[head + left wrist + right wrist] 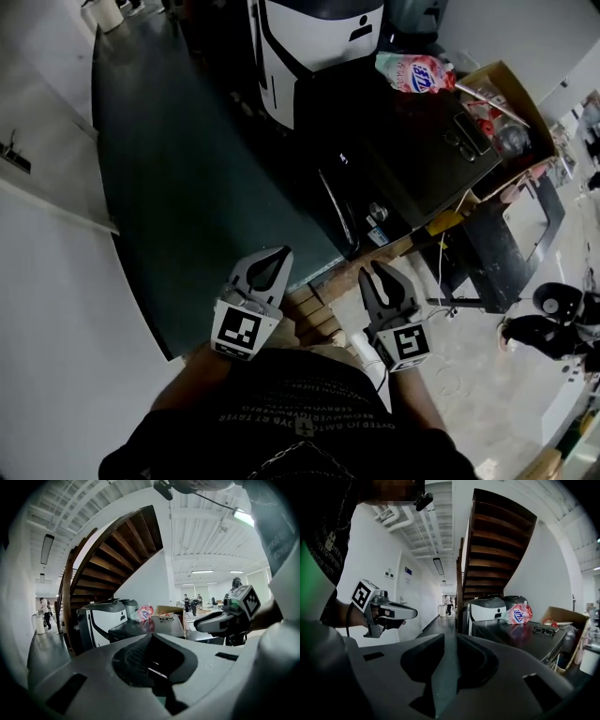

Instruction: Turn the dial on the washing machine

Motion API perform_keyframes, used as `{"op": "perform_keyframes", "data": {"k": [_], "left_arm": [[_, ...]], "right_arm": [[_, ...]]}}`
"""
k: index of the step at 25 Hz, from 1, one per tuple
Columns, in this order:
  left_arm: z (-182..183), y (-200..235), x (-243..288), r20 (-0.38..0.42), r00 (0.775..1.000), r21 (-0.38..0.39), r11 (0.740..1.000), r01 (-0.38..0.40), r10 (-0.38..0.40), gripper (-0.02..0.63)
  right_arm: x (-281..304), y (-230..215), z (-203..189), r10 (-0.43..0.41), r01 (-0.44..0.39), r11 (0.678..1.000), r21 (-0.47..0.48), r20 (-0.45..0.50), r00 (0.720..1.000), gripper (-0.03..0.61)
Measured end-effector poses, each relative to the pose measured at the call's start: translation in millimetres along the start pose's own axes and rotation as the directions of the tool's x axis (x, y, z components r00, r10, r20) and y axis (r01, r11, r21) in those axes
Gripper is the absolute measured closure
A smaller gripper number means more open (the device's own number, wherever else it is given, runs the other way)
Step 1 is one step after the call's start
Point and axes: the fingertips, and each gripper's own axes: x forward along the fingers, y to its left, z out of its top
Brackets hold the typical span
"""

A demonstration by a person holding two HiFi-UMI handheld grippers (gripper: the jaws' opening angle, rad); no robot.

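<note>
While both tongs hang side by side before the person, well short of the bench (pixel 412 159), the left tongs (pixel 283 254) are closed on nothing and the right tongs (pixel 371 270) stand a crack apart, empty. The white washing machine (pixel 319 47) stands at the bench's far end, near a pink bag (pixel 417 72); its dial I cannot make out.

A pink bag (pixel 417 72) lies at the dark counter's (pixel 403 150) far edge. Glasses (pixel 466 133) rest near its right edge, beside a cardboard box (pixel 514 86).
</note>
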Motion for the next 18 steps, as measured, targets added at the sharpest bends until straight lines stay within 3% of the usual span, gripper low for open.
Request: {"op": "perform_keyframes", "data": {"k": [6,11,18], "left_arm": [[17.9,32.8,-9.9,0.009,0.996,0.016,0.996,0.083,-0.083,0.609],[23.3,25.6,-1.5,0.021,0.991,-0.018,0.991,0.13,-0.129,0.609],[45.9,14.3,26.8,0.037,0.989,0.012,0.989,0.145,-0.146,0.609]], "right_arm": [[12.1,33.2,40.0,-0.068,0.068,0.997,-0.025,-0.003,0.998,0.495],[5.2,17.4,42.4,-0.127,0.127,0.992,-0.015,-0.037,0.991,0.495],[3.7,-13.2,46.3,-0.133,0.133,0.991,-0.016,-0.02,0.991,0.494]]}}
